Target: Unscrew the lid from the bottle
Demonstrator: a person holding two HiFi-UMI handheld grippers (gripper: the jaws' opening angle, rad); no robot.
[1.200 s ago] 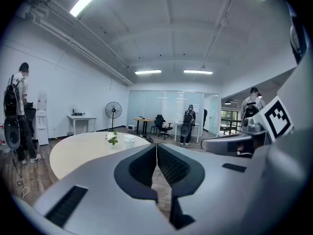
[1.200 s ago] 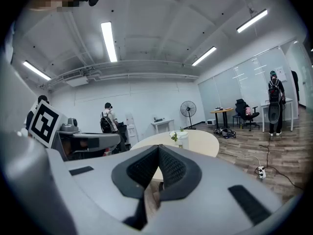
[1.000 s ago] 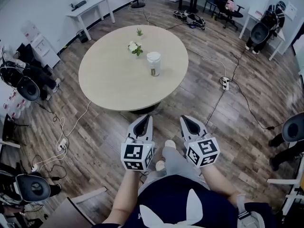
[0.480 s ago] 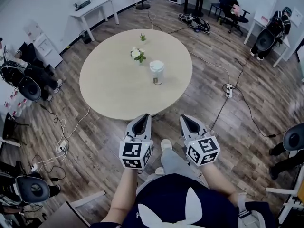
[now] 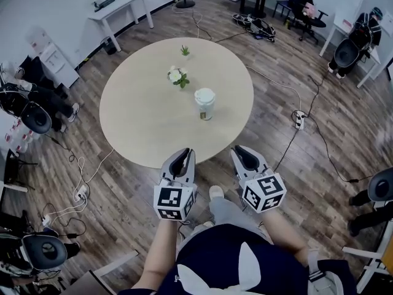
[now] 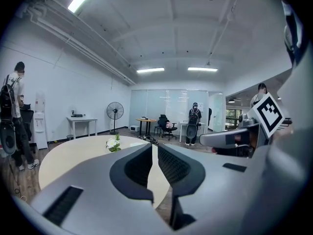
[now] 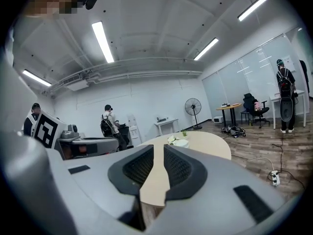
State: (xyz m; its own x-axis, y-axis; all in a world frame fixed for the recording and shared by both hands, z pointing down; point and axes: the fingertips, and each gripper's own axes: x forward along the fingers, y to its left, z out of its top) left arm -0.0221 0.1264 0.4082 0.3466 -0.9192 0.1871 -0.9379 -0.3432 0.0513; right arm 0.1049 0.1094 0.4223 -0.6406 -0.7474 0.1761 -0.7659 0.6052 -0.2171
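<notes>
The bottle (image 5: 204,105) stands upright on the round table (image 5: 141,121), a little right of the table's middle, with its white lid (image 5: 204,95) on. Behind it on the table sits a small bunch of white flowers (image 5: 177,76), and near the table's far edge a tiny green plant (image 5: 185,50). Only bare tabletop lies between the bottle and the table's near edge.

I hold both grippers side by side just short of that near edge, over the wood floor (image 5: 123,201), pointing toward the table and well apart from the bottle. The left gripper (image 5: 183,154) has its jaws closed to a thin slit, holding nothing. The right gripper (image 5: 240,152) has its jaws slightly apart. They have just been opening, with nothing between them.

Right of the table, a power strip (image 5: 299,121) and cables lie on the floor. Beyond the table's far side stands a white desk (image 5: 120,8). Left of the table stands a person with a backpack (image 6: 11,116).
</notes>
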